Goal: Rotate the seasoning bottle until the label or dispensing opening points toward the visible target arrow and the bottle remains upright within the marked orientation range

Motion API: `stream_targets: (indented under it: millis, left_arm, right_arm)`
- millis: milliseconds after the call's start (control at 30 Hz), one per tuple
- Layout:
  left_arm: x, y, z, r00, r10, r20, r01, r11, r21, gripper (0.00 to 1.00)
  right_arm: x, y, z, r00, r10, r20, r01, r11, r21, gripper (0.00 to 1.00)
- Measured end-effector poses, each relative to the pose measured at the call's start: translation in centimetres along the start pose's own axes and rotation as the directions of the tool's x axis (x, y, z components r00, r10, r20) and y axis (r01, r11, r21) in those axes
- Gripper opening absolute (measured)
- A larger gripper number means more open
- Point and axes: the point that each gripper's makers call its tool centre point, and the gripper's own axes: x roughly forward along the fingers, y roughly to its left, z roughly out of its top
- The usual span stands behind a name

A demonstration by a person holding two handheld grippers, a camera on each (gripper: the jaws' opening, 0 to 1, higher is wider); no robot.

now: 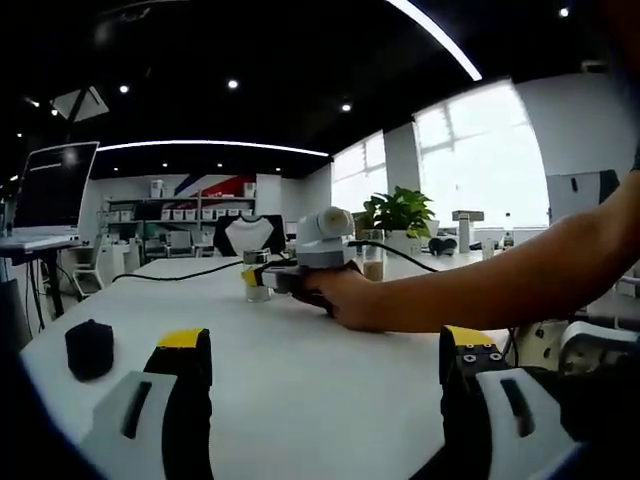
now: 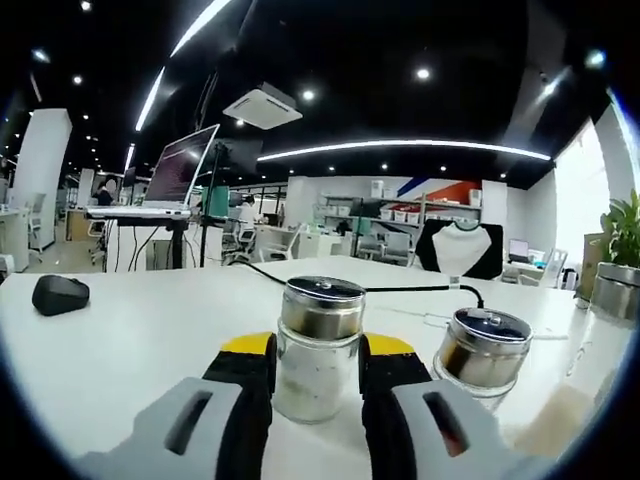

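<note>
On the white tabletop (image 2: 120,340), the right hand-held gripper (image 2: 315,375) squeezes the seasoning bottle (image 2: 318,345) so it can turn upright; the left hand-held gripper (image 1: 325,365) waits wide, holding nothing.

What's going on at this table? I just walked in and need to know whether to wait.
A person is working with two handheld grippers on a white table. The right gripper has its jaws against both sides of a seasoning bottle with a metal lid, standing upright. A second bottle stands beside it, apart. The left gripper hangs open over the table, holding nothing. A black mouse lies off to the side. No arrow mark is visible.
</note>
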Motion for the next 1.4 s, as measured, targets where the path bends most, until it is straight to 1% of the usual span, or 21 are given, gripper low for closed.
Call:
stream_targets:
  millis: [100,200,600,867,933,1133,1233,1400]
  left_arm:
    - [0.0,0.0,0.0,1.000,0.000,0.002,0.000,1.000,-0.004,1.00]
    - [0.0,0.2,-0.1,1.000,0.004,-0.001,-0.004,1.000,-0.002,1.00]
    - [0.0,0.4,-0.1,1.000,0.010,-0.002,-0.010,1.000,0.000,1.00]
    - [0.1,0.5,-0.2,1.000,0.010,-0.002,-0.010,1.000,0.000,1.00]
    - [0.1,0.5,-0.2,1.000,0.010,0.003,-0.010,1.000,0.003,1.00]
    - [0.2,0.5,0.2,1.000,0.012,0.018,-0.012,1.000,0.014,0.99]
    - [0.6,0.3,0.2,1.000,0.003,0.011,-0.003,1.000,0.027,0.98]
    - [1.0,0.1,0.2,1.000,-0.005,0.005,0.004,0.999,0.041,0.98]
  right_arm:
    - [-0.2,0.0,0.0,1.000,0.003,0.000,-0.003,1.000,0.012,0.30]
    - [-0.4,0.0,0.0,1.000,0.007,0.002,-0.008,0.999,0.041,0.30]
    - [-1.5,1.2,0.7,0.997,0.065,0.032,-0.068,0.993,0.094,0.29]
    - [-3.4,1.7,1.3,0.991,0.111,0.069,-0.119,0.985,0.122,0.29]
    - [-3.7,1.7,1.4,0.991,0.117,0.072,-0.125,0.985,0.120,0.29]
    - [-5.5,2.3,1.6,0.983,0.163,0.086,-0.171,0.980,0.098,0.29]
    - [-6.3,2.4,1.8,0.981,0.175,0.090,-0.182,0.980,0.079,0.29]
    - [-7.6,2.6,2.0,0.976,0.197,0.097,-0.202,0.979,0.042,0.29]
